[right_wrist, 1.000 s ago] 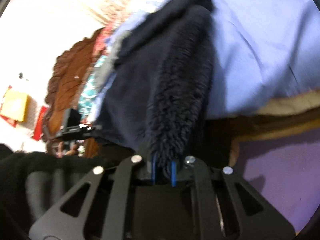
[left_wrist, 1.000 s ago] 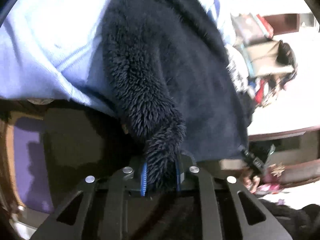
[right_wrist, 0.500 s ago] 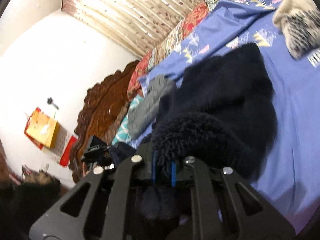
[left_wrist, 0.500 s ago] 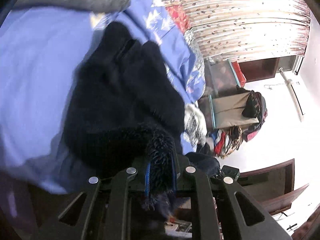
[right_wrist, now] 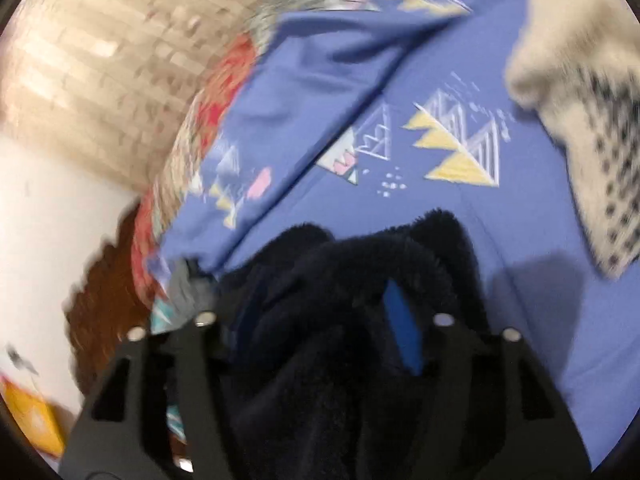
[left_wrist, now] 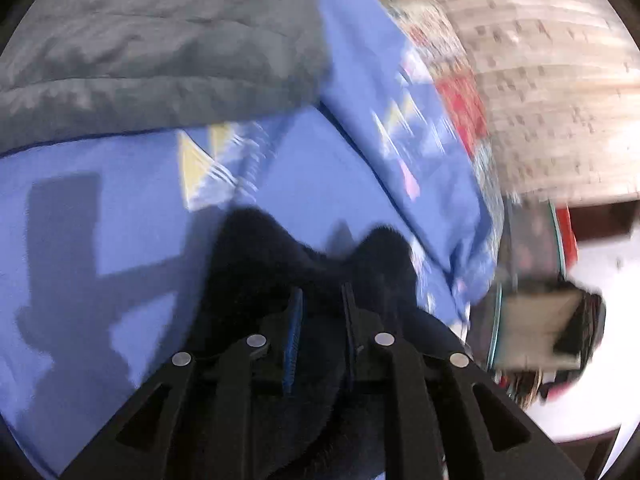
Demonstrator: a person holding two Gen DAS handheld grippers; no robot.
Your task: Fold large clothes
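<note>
A dark navy fleece garment (left_wrist: 256,264) lies bunched on the blue patterned bedsheet (left_wrist: 120,216). My left gripper (left_wrist: 320,300) sits over it with its fingers close together and dark fleece between and under them. In the right wrist view the same fleece garment (right_wrist: 360,280) fills the lower middle. My right gripper (right_wrist: 316,312) has its jaws spread wide, with the fleece lying loose between the blue pads (right_wrist: 402,332). Both views are blurred by motion.
A grey quilted garment (left_wrist: 152,40) lies at the far side of the bed. A cream spotted fleece (right_wrist: 588,120) lies at the right. A patterned curtain (right_wrist: 100,60), a carved wooden headboard (right_wrist: 104,300) and a bag-laden chair (left_wrist: 560,320) stand beside the bed.
Both grippers have swung up and forward over the bed, carrying the fleece onto the sheet. The right gripper's jaws have opened and let go of the fleece. The left one's gap is slightly wider.
</note>
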